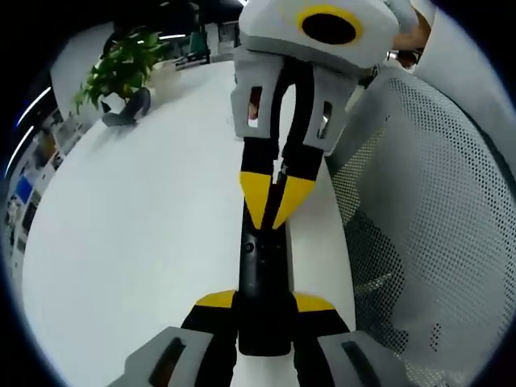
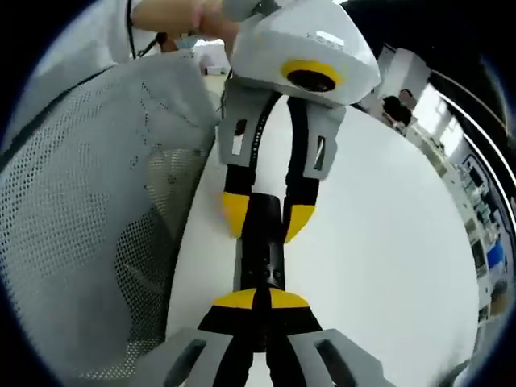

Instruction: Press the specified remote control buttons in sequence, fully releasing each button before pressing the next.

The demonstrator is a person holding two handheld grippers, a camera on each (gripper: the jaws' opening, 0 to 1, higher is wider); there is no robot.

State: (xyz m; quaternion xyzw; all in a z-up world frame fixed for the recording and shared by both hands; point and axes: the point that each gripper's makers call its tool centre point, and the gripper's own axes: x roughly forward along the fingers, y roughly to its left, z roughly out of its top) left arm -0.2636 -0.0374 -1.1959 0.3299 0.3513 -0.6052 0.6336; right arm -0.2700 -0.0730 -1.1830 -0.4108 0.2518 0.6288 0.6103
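Two grippers work one remote (image 1: pixel 262 278): left gripper (image 1: pixel 264 316) clamps its near end; right gripper (image 1: pixel 274 211), tips closed, presses a button near the table (image 1: pixel 137 242) edge. Next: release fully.

The remote control (image 1: pixel 264 278) has its near end hidden between the left gripper (image 1: pixel 264 301) jaws. Its buttons are too small to identify. The mesh chair (image 2: pixel 97 201) is cut off by the view's edge.

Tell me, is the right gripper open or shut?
Shut. In the left gripper view the right gripper has its yellow tips closed together into one point, with no gap between them, at the black remote.
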